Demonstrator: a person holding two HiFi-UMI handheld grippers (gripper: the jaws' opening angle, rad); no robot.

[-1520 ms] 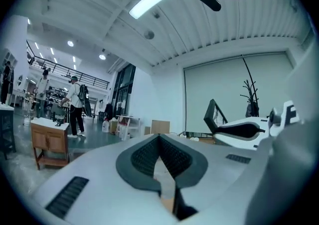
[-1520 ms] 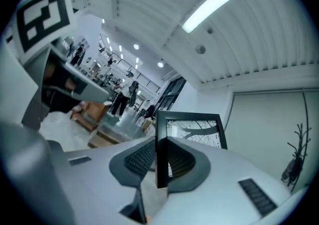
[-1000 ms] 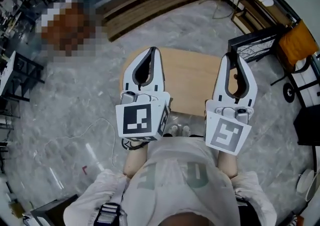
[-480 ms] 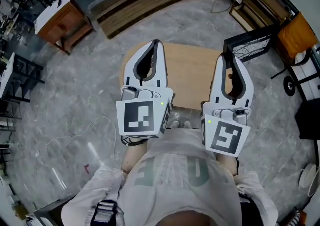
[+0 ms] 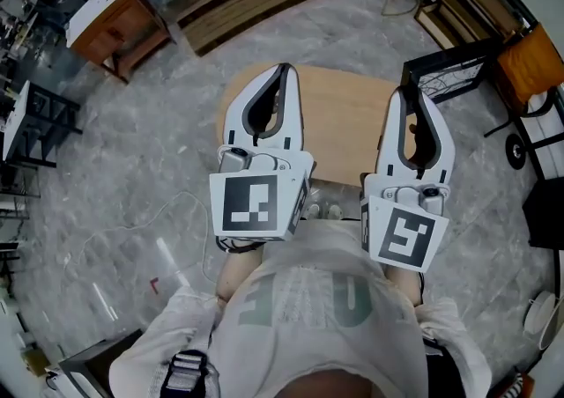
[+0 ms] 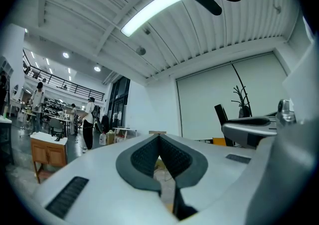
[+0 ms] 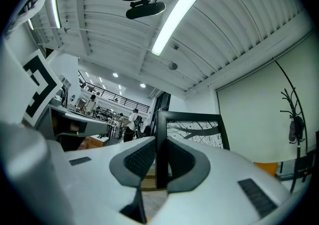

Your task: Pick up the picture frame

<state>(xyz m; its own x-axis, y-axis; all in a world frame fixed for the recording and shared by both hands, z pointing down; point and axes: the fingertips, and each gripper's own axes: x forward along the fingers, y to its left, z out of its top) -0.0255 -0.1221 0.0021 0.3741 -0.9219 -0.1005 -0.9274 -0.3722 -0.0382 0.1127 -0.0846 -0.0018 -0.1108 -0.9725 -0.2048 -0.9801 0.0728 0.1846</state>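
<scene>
Fingers (image 7: pixel 139 159) of right gripper (image 7: pixel 161 139) clamp picture frame (image 7: pixel 194 128) edge; left gripper (image 6: pixel 159 137) fingers (image 6: pixel 143 158) closed, empty

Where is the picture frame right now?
The picture frame is upright in the right gripper, clamped by its left bar in the right gripper view; in the head view it juts right of that gripper, beside the wooden table.

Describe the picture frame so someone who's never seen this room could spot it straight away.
Find the round wooden table in the middle of the grey floor. The picture frame is just off its right side, one edge clamped in the right gripper. It's a thin black frame around a white picture of bare dark branches, unlike the orange chair beyond it.
</scene>
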